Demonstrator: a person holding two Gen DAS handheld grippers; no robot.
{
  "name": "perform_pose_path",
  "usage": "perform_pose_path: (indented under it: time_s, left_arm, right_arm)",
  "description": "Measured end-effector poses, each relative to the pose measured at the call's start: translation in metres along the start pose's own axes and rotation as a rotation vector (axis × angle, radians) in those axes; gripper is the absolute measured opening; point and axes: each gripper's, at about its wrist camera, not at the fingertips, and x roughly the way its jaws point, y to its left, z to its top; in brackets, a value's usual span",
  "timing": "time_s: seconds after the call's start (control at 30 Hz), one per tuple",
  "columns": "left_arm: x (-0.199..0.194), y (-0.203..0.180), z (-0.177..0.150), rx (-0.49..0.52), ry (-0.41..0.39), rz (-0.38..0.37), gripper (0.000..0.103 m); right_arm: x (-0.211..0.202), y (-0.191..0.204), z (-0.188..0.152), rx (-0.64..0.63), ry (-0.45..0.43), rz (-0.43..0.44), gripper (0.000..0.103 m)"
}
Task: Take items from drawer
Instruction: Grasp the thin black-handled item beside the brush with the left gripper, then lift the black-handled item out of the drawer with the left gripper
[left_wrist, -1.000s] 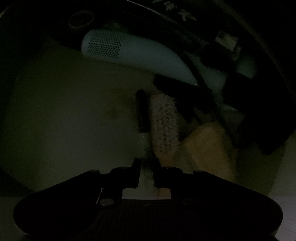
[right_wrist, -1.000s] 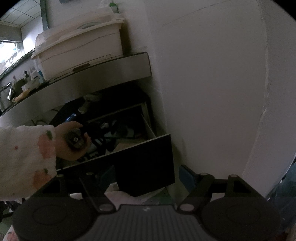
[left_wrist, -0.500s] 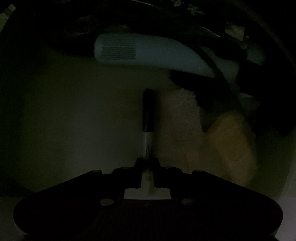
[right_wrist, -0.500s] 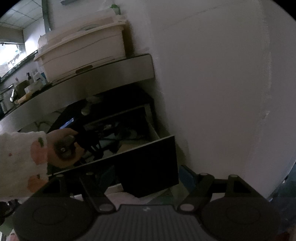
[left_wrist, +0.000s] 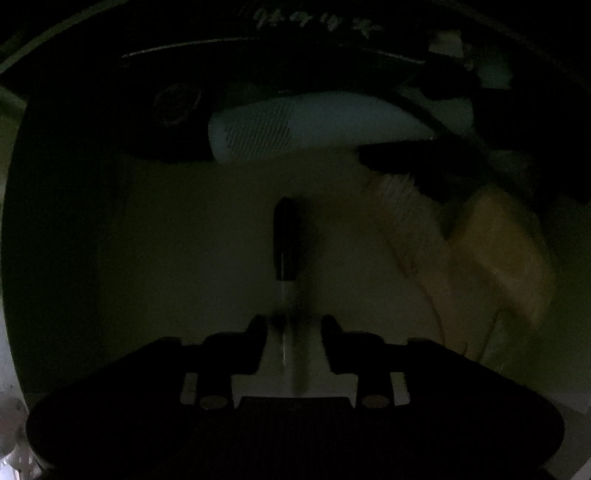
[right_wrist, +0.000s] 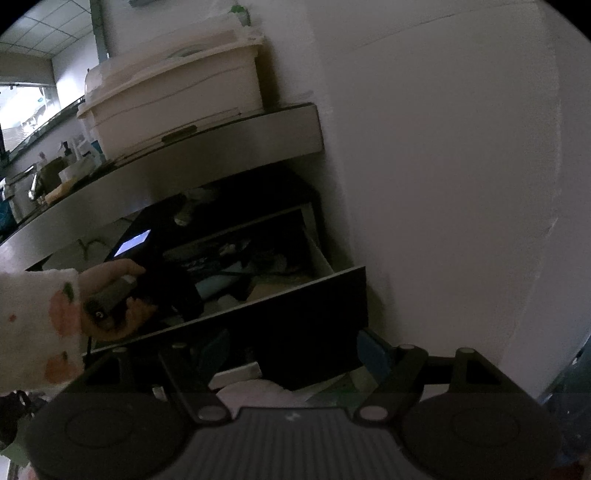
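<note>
Dim drawer (right_wrist: 317, 258) interior, pale floor. Left gripper (left_wrist: 290, 325) clamps a black-capped marker (left_wrist: 286, 243) by its near end. Right gripper (right_wrist: 291, 354) hangs spread, empty. Risk: the marker pivots loose, or snags the brush (left_wrist: 402, 218), far right, or the far hair dryer (left_wrist: 314, 125).

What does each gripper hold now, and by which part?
The left gripper holds a marker pen by its pale barrel end; the black cap points away, into the drawer. The right gripper is open and holds nothing.
</note>
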Motion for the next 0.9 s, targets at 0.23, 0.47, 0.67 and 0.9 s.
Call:
perform_pose_path:
  time_s: [0.23,0.47,0.67,0.9]
  left_arm:
    - [-0.02,-0.011,0.009,-0.002,0.0,0.01,0.036]
    - [-0.046,-0.02,0.016,-0.017,-0.021,0.04,0.025]
    - [-0.07,-0.031,0.019,0.014,-0.041,0.068,0.012]
    - [-0.108,-0.043,0.024,0.03,-0.043,0.051,0.011]
  right_arm:
    - [0.0,0.0,0.001,-0.003,-0.002,-0.005,0.076]
    - [0.0,0.001,0.001,-0.004,0.0,-0.008,0.076]
    - [0.002,0.002,0.001,-0.006,0.005,-0.006,0.076]
    - [0.004,0.003,0.002,-0.007,0.008,-0.005,0.076]
